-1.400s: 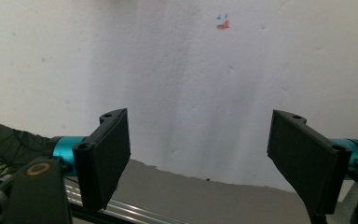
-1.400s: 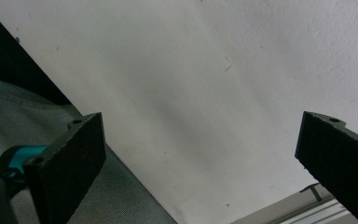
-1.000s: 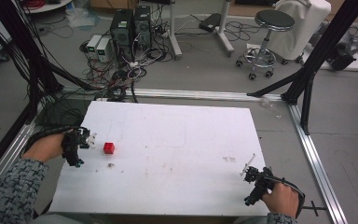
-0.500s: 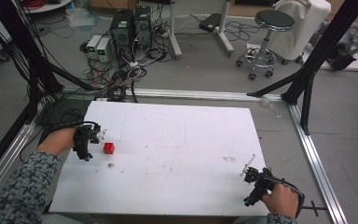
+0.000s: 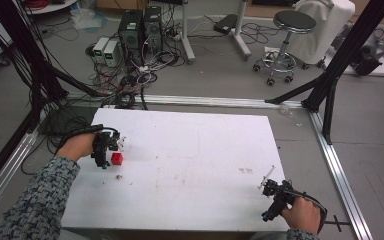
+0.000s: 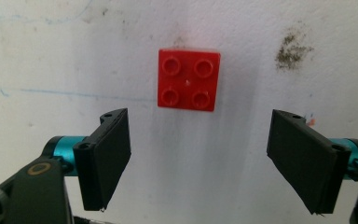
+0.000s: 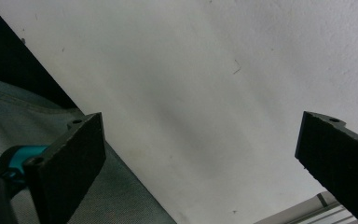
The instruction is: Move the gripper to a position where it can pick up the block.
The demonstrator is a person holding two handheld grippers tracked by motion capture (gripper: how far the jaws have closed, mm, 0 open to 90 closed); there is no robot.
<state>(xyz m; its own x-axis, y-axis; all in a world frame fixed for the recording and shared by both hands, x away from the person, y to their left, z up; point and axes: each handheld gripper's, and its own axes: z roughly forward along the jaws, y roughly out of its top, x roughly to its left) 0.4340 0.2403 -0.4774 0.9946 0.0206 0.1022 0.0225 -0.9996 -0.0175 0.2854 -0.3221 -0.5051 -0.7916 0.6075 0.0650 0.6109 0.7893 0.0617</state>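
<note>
On the left side of the white table (image 5: pixel 190 150), my left gripper (image 5: pixel 111 149) hangs over a small red toy brick (image 5: pixel 116 158), the kind with four round studs on top in a two-by-two square. Seen from the left gripper view, the brick (image 6: pixel 189 80) lies flat on the tabletop, studs up, just ahead of my two black pads (image 6: pixel 106 156) and roughly centred on the gap between them, a little nearer the left-hand one. A dark smudge (image 6: pixel 292 48) marks the table beside it, and a faint blue pen line (image 6: pixel 74 93) runs off to the other side. I judge that I am holding the gripper this way, pointed down with the brick framed between the jaws, so that a short push forward and down would bring a pad to each side of it. The jaws stand spread much wider than the brick, touching nothing and holding nothing. My left hand (image 5: pixel 77 146) grips the tool from behind, and a patterned grey sleeve (image 5: pixel 35 200) runs back toward me. Near the table's front right corner, well apart from the brick, my right gripper (image 5: pixel 270 189) waits low by the edge; from its own view, its pads (image 7: pixel 67 156) are also spread wide over bare white surface, empty, with blue-grey cloth (image 7: pixel 37 121) below the table edge.
</note>
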